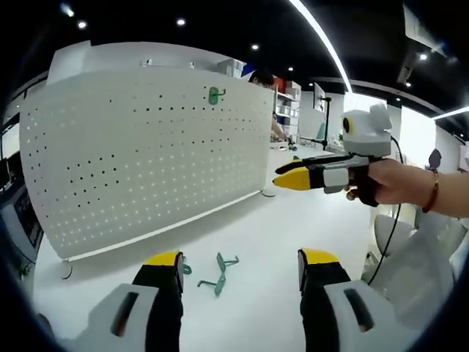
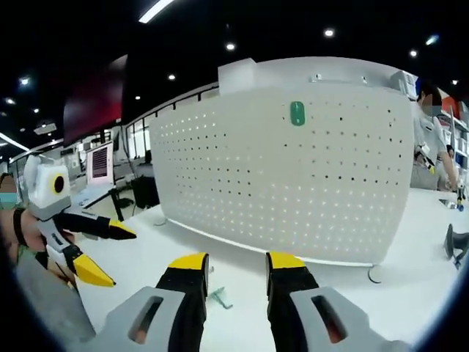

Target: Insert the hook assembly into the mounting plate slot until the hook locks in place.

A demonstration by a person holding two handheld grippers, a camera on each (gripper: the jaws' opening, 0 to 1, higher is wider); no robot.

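**Left gripper view: hook still on the table, both grippers empty**

Left gripper view gives me the big white pegboard (image 1: 146, 139) standing upright on the white table (image 1: 293, 242), with one green hook (image 1: 213, 94) already seated near its top edge. On the table in front of the board lies the loose green hook assembly (image 1: 218, 273), between and just beyond my left gripper (image 1: 242, 268) jaws, which stand spread apart with nothing in them.

The right gripper (image 1: 293, 178) hangs in the air off the board's end, jaws nearly together and holding nothing (in the right gripper view they rise parted and bare).

I judge the hook assembly light, thin and stiff, likely slick plastic or coated wire, so it may skate when nudged. I'd pinch its straight shank, leaving the insertion end free. Open table surrounds it; the board's lower edge and foot stand well apart.
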